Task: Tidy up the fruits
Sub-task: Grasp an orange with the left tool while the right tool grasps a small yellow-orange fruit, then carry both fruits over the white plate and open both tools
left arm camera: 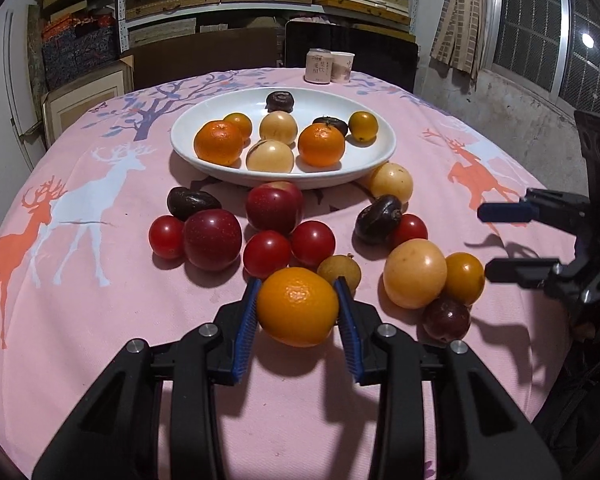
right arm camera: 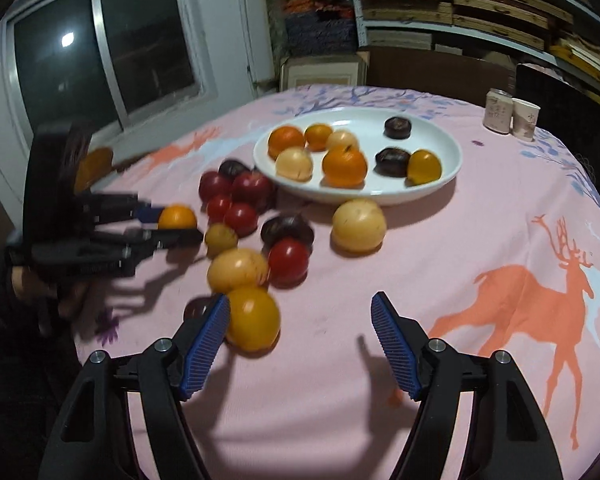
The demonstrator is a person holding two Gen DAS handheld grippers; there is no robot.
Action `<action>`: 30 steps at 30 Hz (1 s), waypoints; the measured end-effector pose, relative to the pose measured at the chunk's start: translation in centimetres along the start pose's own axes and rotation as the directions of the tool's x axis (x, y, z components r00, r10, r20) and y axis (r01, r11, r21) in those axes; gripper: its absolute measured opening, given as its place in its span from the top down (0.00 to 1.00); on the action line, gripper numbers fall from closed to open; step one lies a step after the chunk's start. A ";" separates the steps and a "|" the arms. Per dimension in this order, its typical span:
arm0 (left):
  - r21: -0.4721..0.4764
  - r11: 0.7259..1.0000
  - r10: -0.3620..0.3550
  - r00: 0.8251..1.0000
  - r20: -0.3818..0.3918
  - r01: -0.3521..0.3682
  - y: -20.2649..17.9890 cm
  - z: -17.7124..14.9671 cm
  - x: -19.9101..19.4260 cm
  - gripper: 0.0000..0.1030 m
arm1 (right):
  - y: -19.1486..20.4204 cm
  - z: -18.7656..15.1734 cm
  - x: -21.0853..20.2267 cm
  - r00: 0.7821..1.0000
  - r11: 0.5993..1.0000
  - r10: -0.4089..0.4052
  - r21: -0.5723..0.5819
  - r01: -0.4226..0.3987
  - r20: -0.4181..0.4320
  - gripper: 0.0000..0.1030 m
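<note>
**Orange pinched at the near edge of a crowded fruit pile**

Shelves of stacked boxes back a tabletop [left arm camera: 100,320] draped in pink deer-print cloth, where a white plate [left arm camera: 204,156] already carries oranges, pale round fruits and dark ones. The left tool [left arm camera: 298,304] pinches an orange [left arm camera: 298,306] between its blue pads, at the near side of the loose fruit, with a small brown fruit [left arm camera: 340,274] touching it from behind. The right tool [right arm camera: 300,336] is spread wide and holds nothing; a yellow-orange fruit [right arm camera: 254,318] lies against its left pad.

The pads appear to grip the orange across its middle, but its smooth, rounded skin could slip out if the squeeze eases on the way to the plate. Lifting may nudge the small brown fruit and the cherry tomatoes [left arm camera: 268,254] just beyond, sending them rolling. The plate is nearly full, so a careless drop could knock fruit over its low rim.
</note>
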State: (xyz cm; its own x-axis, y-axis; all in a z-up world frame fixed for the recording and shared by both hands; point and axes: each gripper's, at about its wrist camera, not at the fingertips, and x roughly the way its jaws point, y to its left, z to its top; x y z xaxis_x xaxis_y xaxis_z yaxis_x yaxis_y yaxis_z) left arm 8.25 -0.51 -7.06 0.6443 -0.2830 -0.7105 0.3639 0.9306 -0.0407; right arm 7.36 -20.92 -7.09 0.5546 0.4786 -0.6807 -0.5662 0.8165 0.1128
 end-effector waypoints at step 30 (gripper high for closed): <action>-0.009 1.000 0.001 1.000 0.021 -0.001 0.3 -0.2 -0.3 0.65 | -2.5 0.1 -0.2 0.982 0.957 0.176 0.223 -0.186 0.064 0.64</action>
State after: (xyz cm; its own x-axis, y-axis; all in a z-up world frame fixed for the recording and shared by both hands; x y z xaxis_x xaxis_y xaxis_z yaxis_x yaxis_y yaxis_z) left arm 8.03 -0.12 -7.07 0.6589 -0.2867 -0.6955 0.3567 0.9330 -0.0466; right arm 8.76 -23.05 -7.12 0.4839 0.6347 -0.6026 -0.5094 0.7641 0.3958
